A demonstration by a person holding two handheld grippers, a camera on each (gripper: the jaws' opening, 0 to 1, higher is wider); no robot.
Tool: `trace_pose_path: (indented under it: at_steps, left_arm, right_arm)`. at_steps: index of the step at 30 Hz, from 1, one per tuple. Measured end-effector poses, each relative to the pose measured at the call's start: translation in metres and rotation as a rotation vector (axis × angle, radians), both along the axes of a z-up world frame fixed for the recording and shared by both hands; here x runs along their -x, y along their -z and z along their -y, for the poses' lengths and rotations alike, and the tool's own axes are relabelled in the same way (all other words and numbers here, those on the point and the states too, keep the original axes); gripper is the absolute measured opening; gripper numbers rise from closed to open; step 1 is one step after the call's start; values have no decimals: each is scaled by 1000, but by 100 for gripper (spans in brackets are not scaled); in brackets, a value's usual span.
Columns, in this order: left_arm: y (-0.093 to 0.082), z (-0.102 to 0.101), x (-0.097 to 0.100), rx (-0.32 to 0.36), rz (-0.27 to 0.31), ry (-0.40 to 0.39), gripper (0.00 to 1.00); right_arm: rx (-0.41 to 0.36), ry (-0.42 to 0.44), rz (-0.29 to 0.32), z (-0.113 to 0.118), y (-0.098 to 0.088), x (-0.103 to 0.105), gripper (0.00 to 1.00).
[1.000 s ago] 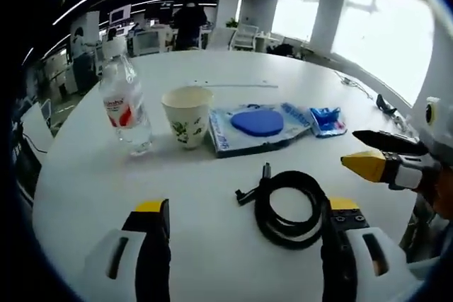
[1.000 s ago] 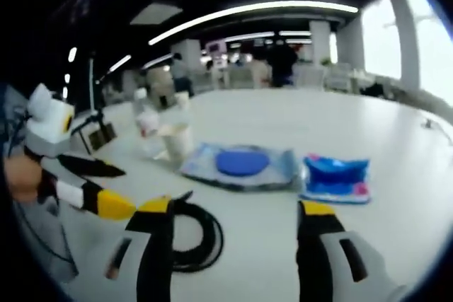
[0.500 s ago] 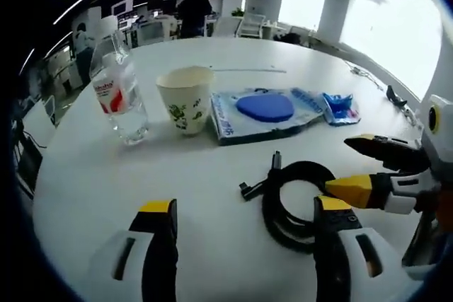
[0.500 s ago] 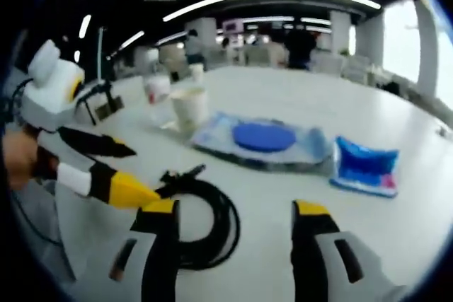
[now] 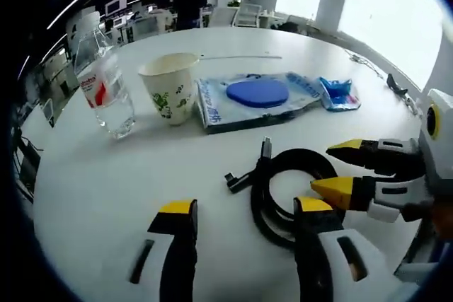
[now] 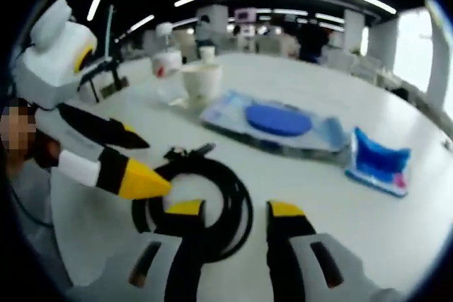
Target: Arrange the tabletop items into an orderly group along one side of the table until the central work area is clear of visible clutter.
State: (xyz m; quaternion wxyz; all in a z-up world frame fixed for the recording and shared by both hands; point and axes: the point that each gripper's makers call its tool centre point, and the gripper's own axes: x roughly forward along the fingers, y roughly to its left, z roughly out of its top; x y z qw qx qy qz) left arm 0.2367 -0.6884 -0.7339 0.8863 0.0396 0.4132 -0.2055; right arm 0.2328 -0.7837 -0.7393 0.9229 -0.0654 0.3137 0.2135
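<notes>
The coiled black cable is lying near the table's front edge. We are holding the left gripper over it, jaws apart; the right gripper, jaws narrowly apart, is hovering above its loop.

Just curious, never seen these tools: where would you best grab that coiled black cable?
Probably across the bundled loop of the cable, at its near edge, coming down from above with one jaw inside the ring and one outside. It lies flat on the table, and its plug end sticks out loosely on the far side.
</notes>
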Motion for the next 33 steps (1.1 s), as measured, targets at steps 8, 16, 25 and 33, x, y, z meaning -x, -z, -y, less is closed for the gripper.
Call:
trace_pose_path:
  at_steps: [8,16,25,33]
  left_arm:
    - [6,6,3,1,-17,12,35]
    - [9,14,8,38,-59,18,13]
    - [-6,20,5,112,-63,-24,7]
    - [-27,63,0,146,-23,56,6]
  right_arm:
    - [-31,15,-10,-1,1,0,17]
    - [-67,22,-34,-1,-3,1,3]
    - [-63,46,-3,7,-13,2,0]
    - [-64,128,55,49,-34,5,0]
